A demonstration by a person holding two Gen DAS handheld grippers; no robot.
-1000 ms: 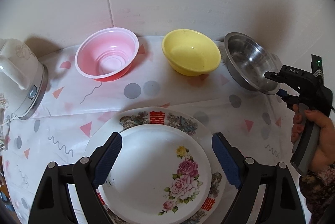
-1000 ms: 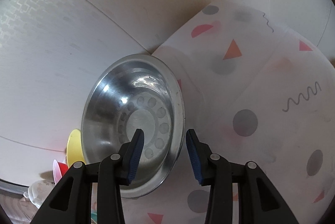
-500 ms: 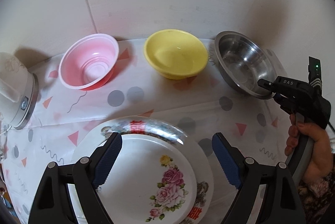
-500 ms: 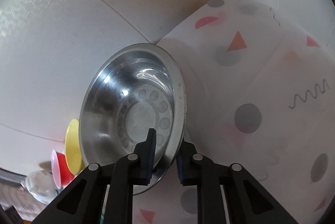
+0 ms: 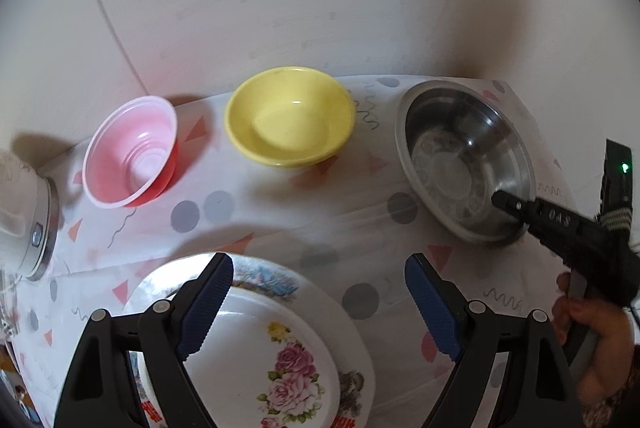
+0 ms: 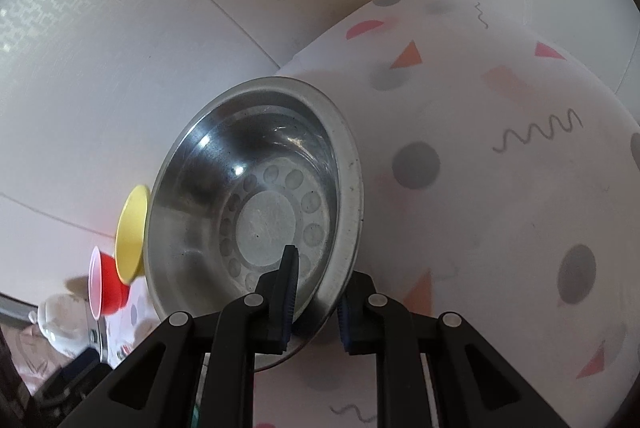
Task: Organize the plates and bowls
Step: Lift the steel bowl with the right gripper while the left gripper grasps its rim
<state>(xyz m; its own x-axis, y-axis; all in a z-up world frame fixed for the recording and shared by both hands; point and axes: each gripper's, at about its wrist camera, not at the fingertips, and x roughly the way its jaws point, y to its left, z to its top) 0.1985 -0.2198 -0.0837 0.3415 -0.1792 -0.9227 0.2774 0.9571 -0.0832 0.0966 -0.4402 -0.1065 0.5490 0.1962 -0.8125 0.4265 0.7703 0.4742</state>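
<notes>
- The steel bowl [image 6: 256, 195] sits at the far right of the table, near the wall, on the patterned tablecloth [image 6: 500, 207]; my right gripper [image 6: 314, 302] has just closed on its near rim, one blue pad inside the bowl and the other outside, pinching the rim between them
- From my left wrist view I see that same steel bowl [image 5: 464, 155] with the right gripper's black nose reaching over its near edge, and a hand [image 5: 592, 336] wrapped on the handle
- The yellow bowl [image 5: 290, 119] stands just left of the steel one, apart from it, and the pink bowl [image 5: 130, 151] is further left, both upright by the wall
- My left gripper [image 5: 320, 308] hangs with fingers spread wide, nothing between the pads
- Below it lies a rose-painted plate [image 5: 280, 368] stacked on a larger decorated plate [image 5: 344, 316] at the near edge
- A white kettle [image 5: 24, 203] stands at the far left
</notes>
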